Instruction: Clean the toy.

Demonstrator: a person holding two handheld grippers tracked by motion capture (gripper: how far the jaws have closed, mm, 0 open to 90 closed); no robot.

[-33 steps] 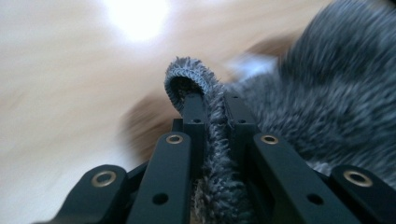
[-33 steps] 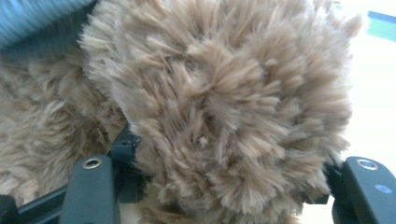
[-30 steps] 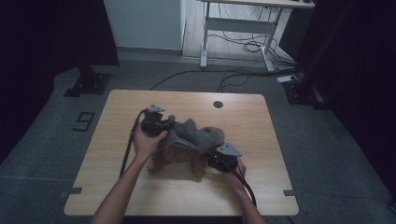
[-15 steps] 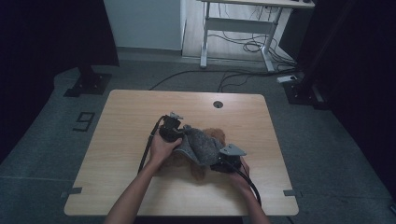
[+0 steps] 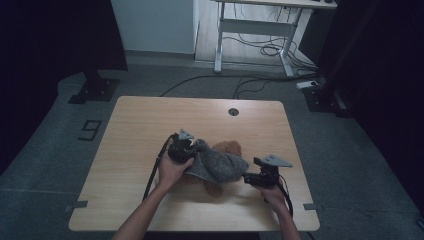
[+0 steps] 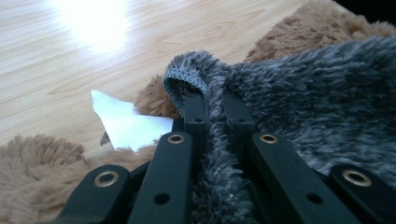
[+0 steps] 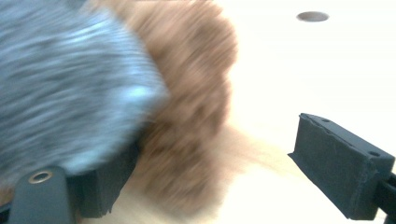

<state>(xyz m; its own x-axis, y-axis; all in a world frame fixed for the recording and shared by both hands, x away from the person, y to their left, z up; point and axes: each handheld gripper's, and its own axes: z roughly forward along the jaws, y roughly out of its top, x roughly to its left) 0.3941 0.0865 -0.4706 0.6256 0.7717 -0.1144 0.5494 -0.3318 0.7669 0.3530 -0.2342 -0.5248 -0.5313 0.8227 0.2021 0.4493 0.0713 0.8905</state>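
A: How would the grey fleece garment [image 5: 217,165] handle?

B: Soft and limp, by the look of it, and light. The pile is thick and fluffy, so it should compress between the pads rather than slip, and it will sag wherever it is not held. The stitched hem [image 6: 185,78] looks like the firmest place to take it, being a doubled edge.

A: And where does it lie?

B: On the table [image 5: 150,120], near the middle and toward the near edge, draped over a brown plush toy [image 5: 227,148] whose head pokes out on the far side. A white tag [image 6: 123,122] shows beside the toy's fur.

A: What about the left gripper [image 5: 181,149]?

B: It sits at the garment's left end, jaws pressed together on a fold of fleece just behind the hem.

A: And the right gripper [image 5: 250,178]?

B: At the garment's right end, near side. Its jaws have just been opening and now stand spread; the fleece and fur lie against the left jaw, nothing pinched.
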